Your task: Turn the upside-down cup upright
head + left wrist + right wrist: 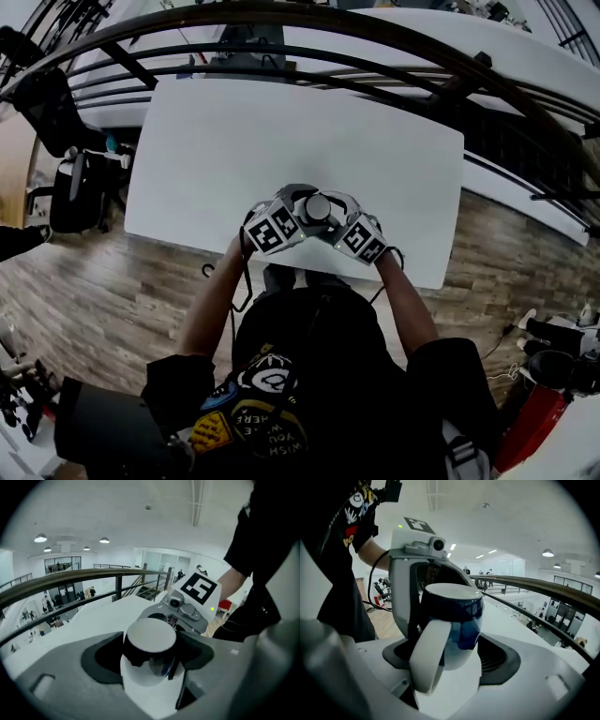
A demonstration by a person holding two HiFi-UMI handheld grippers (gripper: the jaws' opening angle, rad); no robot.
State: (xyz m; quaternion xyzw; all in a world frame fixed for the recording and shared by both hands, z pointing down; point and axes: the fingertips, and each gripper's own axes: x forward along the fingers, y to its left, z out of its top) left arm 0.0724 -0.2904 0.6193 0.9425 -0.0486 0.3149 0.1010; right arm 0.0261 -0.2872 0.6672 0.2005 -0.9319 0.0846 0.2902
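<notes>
R gripper (449, 637) grips cup (461, 611), handle (426, 656) seen only there; L gripper (150, 656) wide round it.

Ceiling lamps (40, 538) lighting the hall brightly, evenly; cup (464, 620) glinting softly; edges bowing, corners darkening, close foreground blurring.

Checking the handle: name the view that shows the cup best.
Right gripper view: the cup fills the middle, dark blue wall and white handle toward the camera. The left gripper view shows its flat white end, not the handle; the head view only a small round end.
</notes>
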